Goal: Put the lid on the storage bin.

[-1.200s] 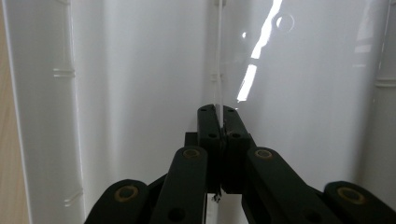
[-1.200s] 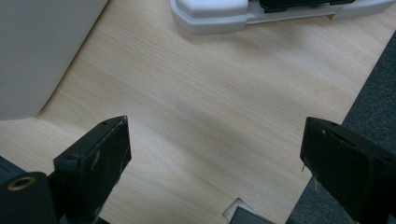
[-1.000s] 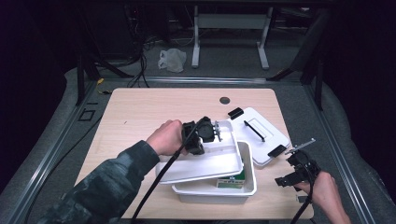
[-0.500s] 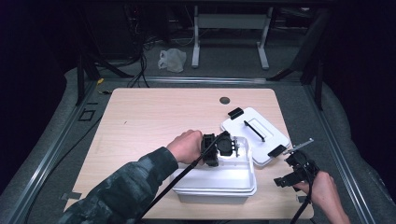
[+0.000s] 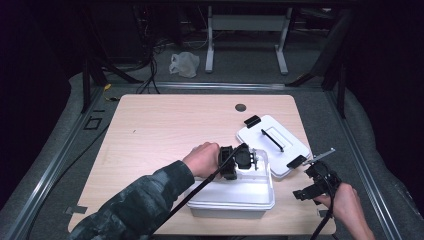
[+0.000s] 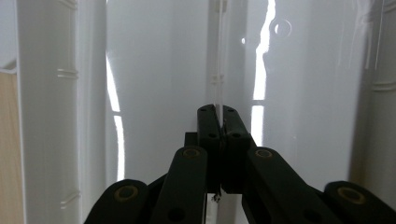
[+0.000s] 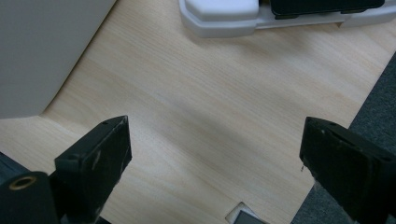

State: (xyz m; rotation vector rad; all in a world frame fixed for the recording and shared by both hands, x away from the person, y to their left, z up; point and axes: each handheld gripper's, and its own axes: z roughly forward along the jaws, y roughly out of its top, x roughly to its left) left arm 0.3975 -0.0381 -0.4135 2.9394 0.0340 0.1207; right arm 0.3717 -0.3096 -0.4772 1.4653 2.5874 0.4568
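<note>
A white plastic bin (image 5: pixel 227 209) stands at the table's front, with a white tray (image 5: pixel 247 187) lying level in its top. My left gripper (image 5: pixel 245 161) reaches over the tray's far end. In the left gripper view its jaws (image 6: pixel 218 116) are shut on a thin clear upright rib (image 6: pixel 215 56) of the tray. The bin's white lid (image 5: pixel 280 135), with a black handle and black latches, lies flat on the table to the right. My right gripper (image 5: pixel 314 186) hovers low at the front right corner, and its jaws (image 7: pixel 215 144) are open over bare wood with nothing between them.
The bin's wall (image 7: pixel 42 46) and a corner of the lid (image 7: pixel 219 14) lie close ahead of the right gripper. The table's right edge (image 7: pixel 369 107) is next to it. A cable hole (image 5: pixel 240 107) sits at the table's back. A plastic bag (image 5: pixel 184 65) lies on the floor beyond.
My left gripper has moved right and down with the tray. The tray, tilted and offset over the bin before, now sits level in it and hides the green contents. The right gripper has kept still.
</note>
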